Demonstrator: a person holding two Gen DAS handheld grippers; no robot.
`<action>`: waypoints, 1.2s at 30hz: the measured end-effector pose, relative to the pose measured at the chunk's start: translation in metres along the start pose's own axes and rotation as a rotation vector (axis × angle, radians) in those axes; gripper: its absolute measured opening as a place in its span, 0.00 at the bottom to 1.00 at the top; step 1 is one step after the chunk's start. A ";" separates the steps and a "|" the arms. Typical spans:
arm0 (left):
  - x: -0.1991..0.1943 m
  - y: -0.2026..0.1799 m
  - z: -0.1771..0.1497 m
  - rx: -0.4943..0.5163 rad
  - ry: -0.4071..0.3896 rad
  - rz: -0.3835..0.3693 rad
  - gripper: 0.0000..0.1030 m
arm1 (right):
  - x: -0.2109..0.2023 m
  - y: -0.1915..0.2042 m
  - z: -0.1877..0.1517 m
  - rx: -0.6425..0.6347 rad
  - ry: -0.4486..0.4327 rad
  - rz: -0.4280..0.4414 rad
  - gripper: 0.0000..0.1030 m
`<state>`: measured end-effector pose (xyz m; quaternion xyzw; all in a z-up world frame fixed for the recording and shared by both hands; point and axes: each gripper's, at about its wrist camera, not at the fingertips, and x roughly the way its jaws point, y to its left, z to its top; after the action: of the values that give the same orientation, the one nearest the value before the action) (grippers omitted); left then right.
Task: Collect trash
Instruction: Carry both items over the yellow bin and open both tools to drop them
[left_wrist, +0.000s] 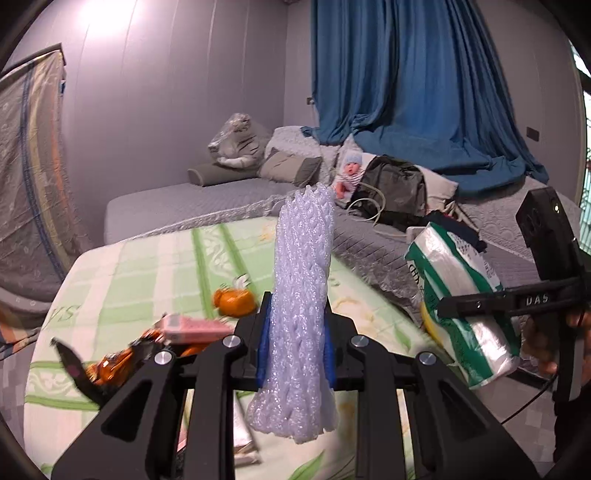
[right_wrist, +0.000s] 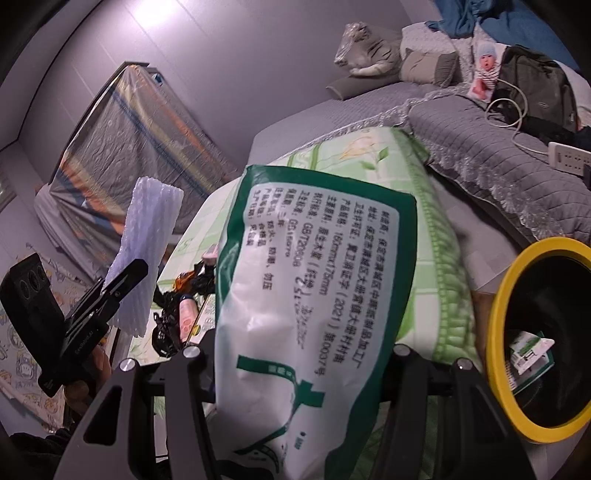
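Note:
My left gripper (left_wrist: 297, 343) is shut on a white foam net sleeve (left_wrist: 303, 280), held upright above the green checked table (left_wrist: 147, 266); the sleeve also shows in the right wrist view (right_wrist: 147, 236). My right gripper (right_wrist: 295, 354) is shut on a green and white plastic tissue bag (right_wrist: 314, 295), seen too in the left wrist view (left_wrist: 461, 295). A yellow-rimmed bin (right_wrist: 498, 332) with a black liner stands to the right of the bag; a small green and white packet (right_wrist: 528, 354) lies inside. On the table lie orange wrappers (left_wrist: 114, 362), a pink packet (left_wrist: 192, 326) and an orange fruit (left_wrist: 236, 301).
A grey quilted bed (left_wrist: 369, 236) lies behind the table with pillows, a doll (left_wrist: 349, 173), a dark backpack (left_wrist: 395, 192) and a power strip (right_wrist: 569, 157). A blue curtain (left_wrist: 424, 92) hangs behind. A plastic-covered frame (right_wrist: 129, 147) leans on the left wall.

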<state>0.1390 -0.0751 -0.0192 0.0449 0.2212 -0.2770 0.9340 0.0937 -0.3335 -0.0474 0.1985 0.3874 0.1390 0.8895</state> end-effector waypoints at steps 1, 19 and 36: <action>0.002 -0.003 0.002 0.005 -0.005 -0.006 0.22 | -0.003 -0.003 0.001 0.005 -0.010 -0.006 0.51; 0.066 -0.105 0.055 0.104 -0.059 -0.155 0.22 | -0.094 -0.096 0.014 0.129 -0.248 -0.227 0.51; 0.151 -0.194 0.043 0.171 0.035 -0.299 0.22 | -0.111 -0.201 -0.025 0.315 -0.243 -0.443 0.51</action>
<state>0.1648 -0.3223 -0.0394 0.0957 0.2172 -0.4300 0.8711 0.0202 -0.5494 -0.0854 0.2598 0.3287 -0.1449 0.8964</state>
